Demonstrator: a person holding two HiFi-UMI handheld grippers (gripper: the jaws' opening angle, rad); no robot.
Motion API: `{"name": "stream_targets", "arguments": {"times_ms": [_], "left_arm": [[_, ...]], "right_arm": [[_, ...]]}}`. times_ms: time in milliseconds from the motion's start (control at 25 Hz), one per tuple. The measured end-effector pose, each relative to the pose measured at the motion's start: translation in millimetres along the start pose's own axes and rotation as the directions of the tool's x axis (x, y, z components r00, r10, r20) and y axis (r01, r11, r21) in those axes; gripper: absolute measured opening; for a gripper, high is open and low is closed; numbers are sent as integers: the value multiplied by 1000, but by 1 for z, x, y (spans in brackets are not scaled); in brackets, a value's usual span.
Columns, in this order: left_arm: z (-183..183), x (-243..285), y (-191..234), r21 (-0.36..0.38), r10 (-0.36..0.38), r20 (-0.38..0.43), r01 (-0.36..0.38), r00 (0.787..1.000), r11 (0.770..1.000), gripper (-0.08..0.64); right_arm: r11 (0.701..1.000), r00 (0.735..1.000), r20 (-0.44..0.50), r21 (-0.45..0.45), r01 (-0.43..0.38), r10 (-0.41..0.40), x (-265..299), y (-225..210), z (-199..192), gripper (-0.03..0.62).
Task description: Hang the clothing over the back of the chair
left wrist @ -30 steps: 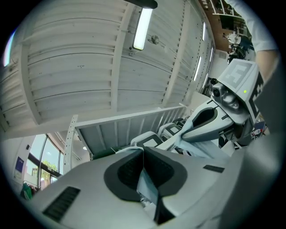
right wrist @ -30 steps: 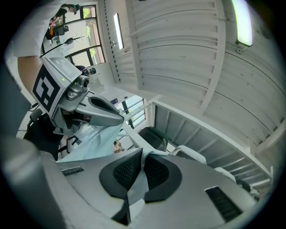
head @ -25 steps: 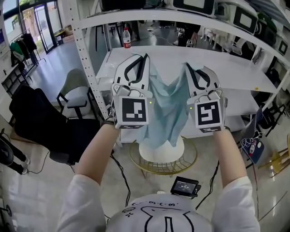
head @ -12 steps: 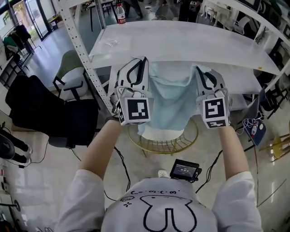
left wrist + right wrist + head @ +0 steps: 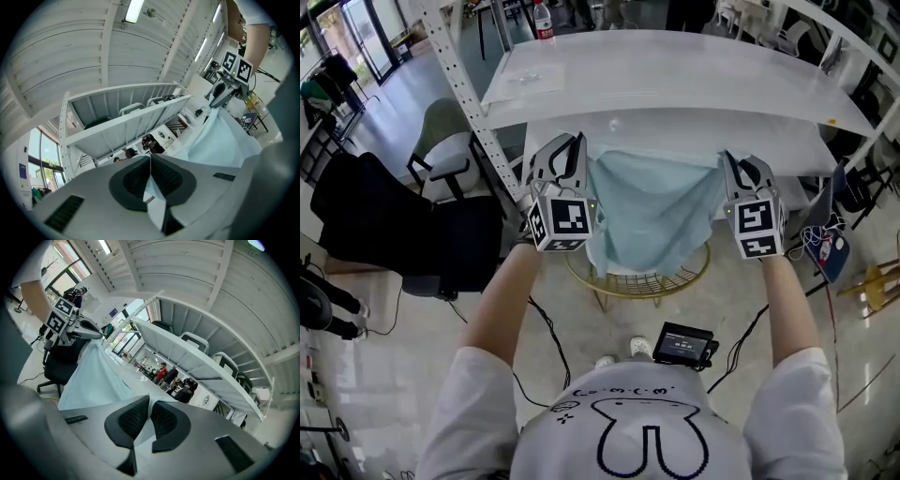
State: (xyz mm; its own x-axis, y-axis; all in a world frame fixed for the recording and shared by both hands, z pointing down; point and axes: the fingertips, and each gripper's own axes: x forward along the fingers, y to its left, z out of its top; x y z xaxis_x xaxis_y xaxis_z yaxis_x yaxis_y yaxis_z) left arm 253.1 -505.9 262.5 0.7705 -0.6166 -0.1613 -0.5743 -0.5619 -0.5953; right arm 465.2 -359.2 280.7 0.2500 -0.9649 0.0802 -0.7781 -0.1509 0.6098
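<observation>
Both clamped: left tool (image 5: pixel 572 142), right tool (image 5: pixel 733 159)

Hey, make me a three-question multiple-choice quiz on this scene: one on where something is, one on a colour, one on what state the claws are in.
1. Where is the garment?
A. In a heap on the floor
B. Stretched between the two claws
C. Draped over the person's shoulder

2. What colour is the garment?
A. Red
B. Light blue
C. Black

3. How do the left claw and the right claw stand?
A. Both wide open and empty
B. Left shut on fabric, right open
C. Both shut on the garment

Answers:
1. B: in the head view, one top corner runs to each claw. The gold-framed chair shows just below the cloth.
2. B: the cloth is pale blue in all three views.
3. C: each gripper view shows fabric pinched between closed pads.
</observation>
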Motion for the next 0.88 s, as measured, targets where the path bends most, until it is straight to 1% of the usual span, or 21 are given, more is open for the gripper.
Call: {"name": "stream_targets", "arguments": {"times_ms": [80, 160, 240, 320, 360, 480, 600, 760, 880], "left_arm": [[7, -3, 1, 15, -16, 16, 16, 1000, 1000, 29], [13, -7, 2, 8, -39, 25, 39, 999, 999, 29], [15, -16, 6, -54, -64, 27, 66, 998, 996, 29], [16, -28, 9, -141, -83, 30, 86, 996, 986, 29], [16, -36, 8, -171, -88, 33, 92, 996, 981, 29], [12, -63, -4, -198, -107, 28, 111, 994, 974, 29], [3, -91, -25, -217, -129, -1, 126, 992, 968, 29], [-8, -123, -39, -235, -139, -50, 124, 989, 964, 29], [-8, -142, -48, -240, -137, -83, 113, 987, 964, 29]], "right_arm": [[1000, 1000, 5, -7, 22, -22, -8, -9, 5, 15], [999, 999, 13, -5, 46, -46, -16, -15, 14, 15], [998, 998, 20, 6, 63, -63, -28, -16, 25, 15], [998, 997, 24, 18, 68, -68, -43, -11, 32, 15], [998, 998, 25, 25, 65, -66, -52, -6, 33, 15], [998, 999, 16, 37, 41, -41, -78, 14, 22, 15], [999, 1000, -8, 47, -10, 10, -100, 37, 0, 15], [995, 997, -28, 84, -63, 65, -118, 61, -16, 15], [990, 995, -27, 108, -95, 99, -134, 72, -21, 15]]}}
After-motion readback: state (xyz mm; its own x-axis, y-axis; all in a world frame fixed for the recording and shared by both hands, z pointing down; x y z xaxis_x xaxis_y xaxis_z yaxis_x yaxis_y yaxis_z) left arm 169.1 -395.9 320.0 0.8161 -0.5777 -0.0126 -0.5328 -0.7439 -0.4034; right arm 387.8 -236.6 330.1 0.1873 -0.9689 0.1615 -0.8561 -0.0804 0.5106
